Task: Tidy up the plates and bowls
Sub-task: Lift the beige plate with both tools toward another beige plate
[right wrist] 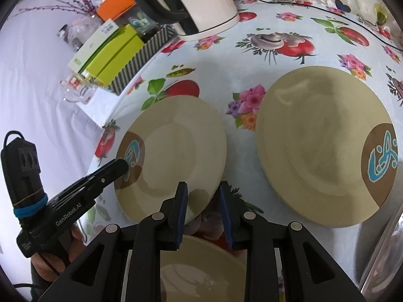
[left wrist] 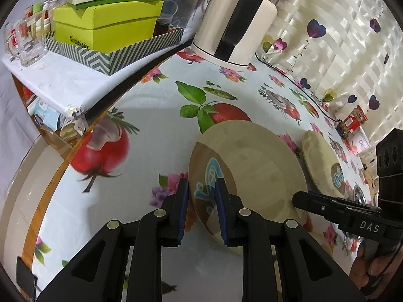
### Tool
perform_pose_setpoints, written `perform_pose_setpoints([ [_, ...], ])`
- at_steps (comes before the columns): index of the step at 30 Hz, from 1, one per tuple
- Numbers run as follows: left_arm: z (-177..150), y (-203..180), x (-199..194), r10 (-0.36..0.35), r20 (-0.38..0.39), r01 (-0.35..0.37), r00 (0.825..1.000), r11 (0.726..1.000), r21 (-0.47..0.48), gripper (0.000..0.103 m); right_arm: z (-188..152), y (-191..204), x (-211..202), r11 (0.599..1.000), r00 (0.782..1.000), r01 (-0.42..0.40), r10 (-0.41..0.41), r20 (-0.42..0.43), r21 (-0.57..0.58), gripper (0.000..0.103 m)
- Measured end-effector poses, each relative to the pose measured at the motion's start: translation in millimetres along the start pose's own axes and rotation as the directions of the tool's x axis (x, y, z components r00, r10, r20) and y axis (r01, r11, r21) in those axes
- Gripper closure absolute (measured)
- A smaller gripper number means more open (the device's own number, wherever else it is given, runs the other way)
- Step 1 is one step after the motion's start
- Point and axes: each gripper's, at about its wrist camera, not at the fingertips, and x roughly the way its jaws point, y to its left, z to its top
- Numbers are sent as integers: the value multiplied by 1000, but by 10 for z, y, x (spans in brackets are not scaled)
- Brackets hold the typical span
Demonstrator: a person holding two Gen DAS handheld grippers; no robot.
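Near the surface's [right wrist: 226, 58] left edge, the smaller plate [right wrist: 173, 156] is straddled at opposite rims by the left hand-held gripper [left wrist: 202, 201] and the right hand-held gripper [right wrist: 202, 201], both part-open, not clamped. Closing is called for next, then stacking onto the larger plate [right wrist: 320, 146].

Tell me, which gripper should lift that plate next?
Probably left. The left gripper already straddles the plate's brown rim, while the right gripper sits at its opposite edge without gripping.

A lived-in home, by the look of it: the table [left wrist: 141, 115] wears a glossy oilcloth printed with tomatoes, flowers and peas, and an electric kettle [left wrist: 234, 22] stands at its back edge. Beside it a side shelf [left wrist: 63, 83] holds tea boxes [left wrist: 105, 25] and glass mugs [left wrist: 22, 42], against a heart-patterned curtain [left wrist: 335, 37].
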Motion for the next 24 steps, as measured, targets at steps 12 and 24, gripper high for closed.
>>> perform_pose_setpoints([
  [12, -22, -101, -174, 25, 26, -26, 999, 999, 25, 80, 14, 77, -62, 999, 999, 28, -28, 30, -24, 79],
  [24, -139, -312, -495, 22, 19, -22, 1000, 999, 30, 78, -118, 158, -449, 999, 998, 22, -19, 55, -44, 79],
])
